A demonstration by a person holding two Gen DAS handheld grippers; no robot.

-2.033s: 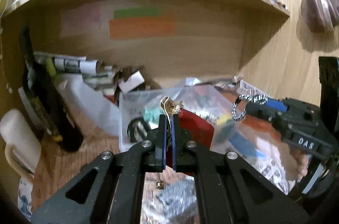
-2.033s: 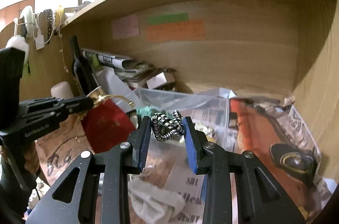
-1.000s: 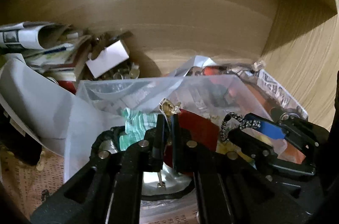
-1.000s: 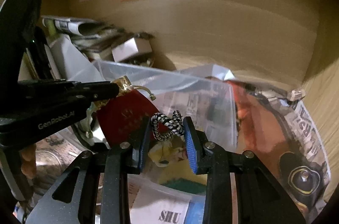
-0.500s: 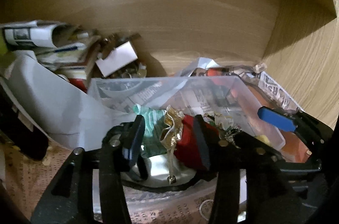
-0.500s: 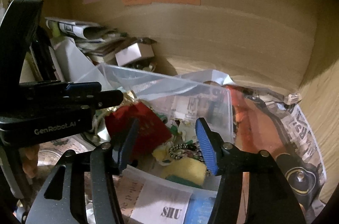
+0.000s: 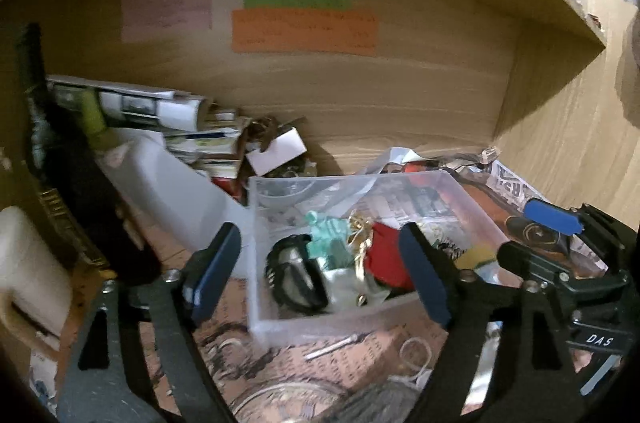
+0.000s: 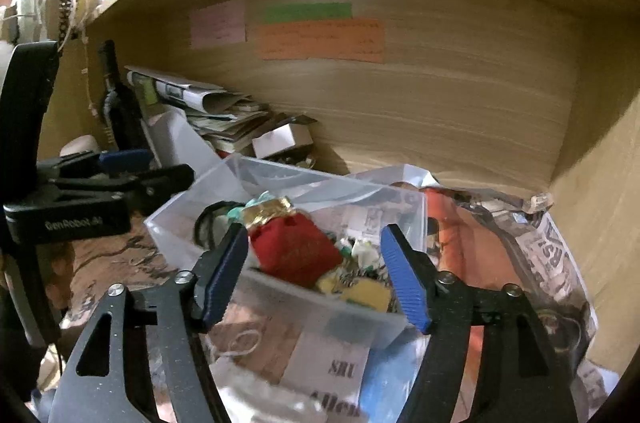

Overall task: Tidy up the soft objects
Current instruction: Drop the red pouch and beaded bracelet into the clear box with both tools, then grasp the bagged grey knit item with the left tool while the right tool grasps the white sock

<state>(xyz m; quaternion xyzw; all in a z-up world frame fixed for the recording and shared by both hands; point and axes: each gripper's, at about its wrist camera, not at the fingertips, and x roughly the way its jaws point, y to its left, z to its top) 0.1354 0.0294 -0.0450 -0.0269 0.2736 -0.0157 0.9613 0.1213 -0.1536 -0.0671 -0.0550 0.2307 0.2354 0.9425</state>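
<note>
Right now my left gripper [image 7: 320, 277] has its jaws spread wide with nothing between them, and my right gripper [image 8: 316, 277] is the same, jaws apart and empty. Both hang just in front of the clear plastic rectangular bin [image 8: 280, 293] that sits on the newspaper-covered tabletop [image 7: 336, 355] under the wooden shelf. Inside the bin I can see the red fabric pouch with a gold trim [image 8: 296, 249] lying near the middle, a teal knitted piece [image 7: 326, 237] beside it toward the back wall, a black loop of cord [image 7: 294, 273] by the bin's left wall, and a yellow sponge-like piece [image 8: 370, 295] at the near right corner. Orange, green and pink paper notes [image 8: 320, 39] are stuck to the back panel.
</note>
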